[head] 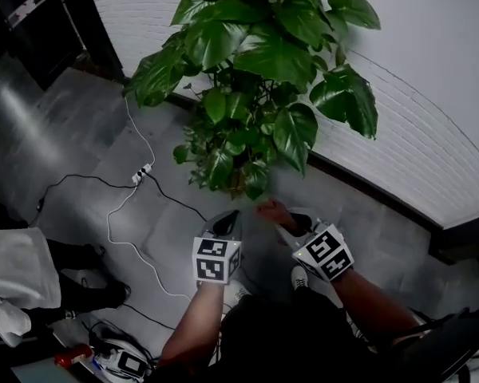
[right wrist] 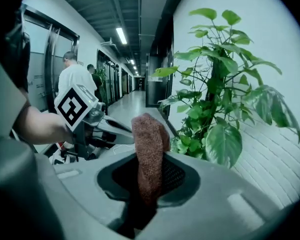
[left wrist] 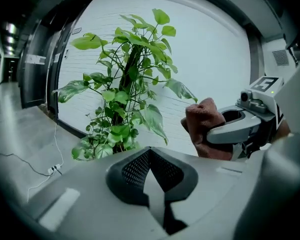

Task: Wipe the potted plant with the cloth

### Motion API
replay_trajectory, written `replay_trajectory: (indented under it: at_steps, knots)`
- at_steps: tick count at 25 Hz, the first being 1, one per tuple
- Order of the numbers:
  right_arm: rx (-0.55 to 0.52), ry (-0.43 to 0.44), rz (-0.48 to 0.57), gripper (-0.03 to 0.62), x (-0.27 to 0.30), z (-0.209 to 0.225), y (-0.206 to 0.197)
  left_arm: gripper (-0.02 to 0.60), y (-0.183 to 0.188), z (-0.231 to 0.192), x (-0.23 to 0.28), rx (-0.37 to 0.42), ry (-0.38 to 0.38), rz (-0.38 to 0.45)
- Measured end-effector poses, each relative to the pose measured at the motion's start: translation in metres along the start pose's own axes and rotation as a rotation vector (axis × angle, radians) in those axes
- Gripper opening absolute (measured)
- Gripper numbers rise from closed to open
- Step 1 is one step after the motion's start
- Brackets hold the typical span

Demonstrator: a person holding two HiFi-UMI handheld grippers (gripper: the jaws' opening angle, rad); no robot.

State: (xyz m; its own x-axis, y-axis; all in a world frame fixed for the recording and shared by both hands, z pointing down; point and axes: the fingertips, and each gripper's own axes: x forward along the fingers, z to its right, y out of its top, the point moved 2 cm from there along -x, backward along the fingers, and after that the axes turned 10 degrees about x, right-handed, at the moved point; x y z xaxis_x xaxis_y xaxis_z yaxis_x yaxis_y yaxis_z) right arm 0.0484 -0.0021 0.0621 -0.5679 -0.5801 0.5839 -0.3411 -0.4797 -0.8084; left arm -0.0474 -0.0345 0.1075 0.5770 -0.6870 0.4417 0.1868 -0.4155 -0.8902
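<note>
The potted plant (head: 255,70) is tall with broad green leaves and stands against a white brick wall; its pot is hidden under the foliage. My right gripper (head: 291,228) is shut on a reddish-brown cloth (head: 273,211), held just below and in front of the lowest leaves. In the right gripper view the cloth (right wrist: 149,149) sticks up from between the jaws, with the plant (right wrist: 220,109) to its right. My left gripper (head: 228,222) is beside it, shut and holding nothing. The left gripper view shows the plant (left wrist: 122,99) ahead and the cloth (left wrist: 205,126) at the right.
A white power strip with cables (head: 141,174) lies on the grey floor left of the plant. A person in white (head: 16,270) stands at the left edge. The brick wall (head: 431,94) runs behind the plant. People (right wrist: 75,76) stand in the corridor.
</note>
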Motion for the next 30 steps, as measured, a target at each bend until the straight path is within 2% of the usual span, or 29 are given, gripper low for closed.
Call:
replay_trajectory:
  at_steps: [4, 7, 13, 18, 21, 25, 30]
  knots:
    - [0.006, -0.009, 0.024, 0.064, -0.031, 0.02, -0.007, 0.017, 0.004, 0.03, -0.006, 0.0, -0.014, 0.018]
    - [0.015, 0.003, 0.043, 0.064, -0.054, 0.039, -0.016, 0.017, 0.005, 0.052, -0.009, 0.001, 0.02, 0.023]
    - [0.001, 0.117, 0.084, 0.064, -0.106, 0.065, -0.044, 0.017, 0.022, 0.111, -0.023, -0.03, 0.155, 0.074]
    - [-0.026, 0.231, 0.103, 0.064, -0.145, 0.085, -0.083, 0.017, 0.013, 0.165, -0.024, -0.097, 0.287, 0.079]
    - [-0.028, 0.274, 0.107, 0.064, -0.161, 0.097, -0.103, 0.017, 0.01, 0.196, -0.027, -0.104, 0.338, 0.073]
    - [-0.01, 0.315, 0.108, 0.064, -0.184, 0.11, -0.116, 0.017, 0.006, 0.232, -0.029, -0.108, 0.357, 0.037]
    - [0.016, 0.313, 0.136, 0.064, -0.206, 0.124, -0.112, 0.017, 0.016, 0.264, -0.021, -0.083, 0.31, 0.004]
